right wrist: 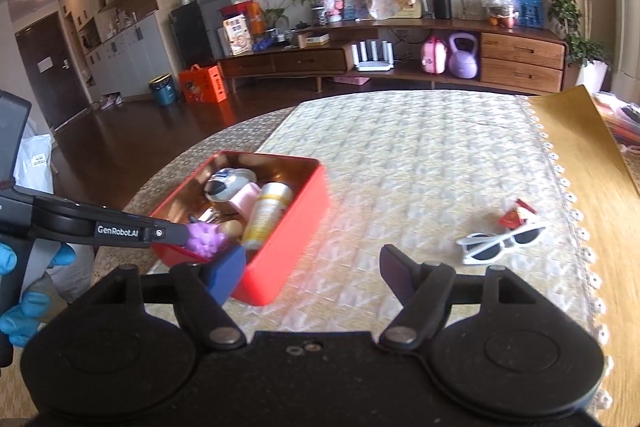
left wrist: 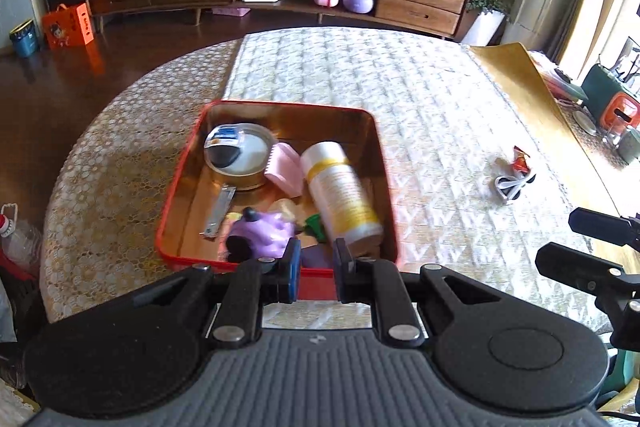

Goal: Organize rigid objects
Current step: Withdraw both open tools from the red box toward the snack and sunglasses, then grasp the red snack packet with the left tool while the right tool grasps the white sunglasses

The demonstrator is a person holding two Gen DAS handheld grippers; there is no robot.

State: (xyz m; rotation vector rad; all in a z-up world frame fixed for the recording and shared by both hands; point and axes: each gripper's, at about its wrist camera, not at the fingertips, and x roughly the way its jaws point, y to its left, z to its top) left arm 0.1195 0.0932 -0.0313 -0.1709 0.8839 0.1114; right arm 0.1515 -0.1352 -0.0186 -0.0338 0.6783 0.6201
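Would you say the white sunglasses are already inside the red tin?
No, the white sunglasses lie on the tablecloth, apart from the red tin.

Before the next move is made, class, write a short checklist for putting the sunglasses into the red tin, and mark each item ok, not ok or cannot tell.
1. Right gripper open with nothing between its jaws: ok.
2. Left gripper shut, gripping nothing: ok.
3. White sunglasses in plain sight on the table cloth, nothing lying on them: ok.
4. Red wrapper clear of the sunglasses: cannot tell, it lies right behind them.
5. Free room in the red tin: not ok, the white bottle, tape roll and purple toy crowd it.
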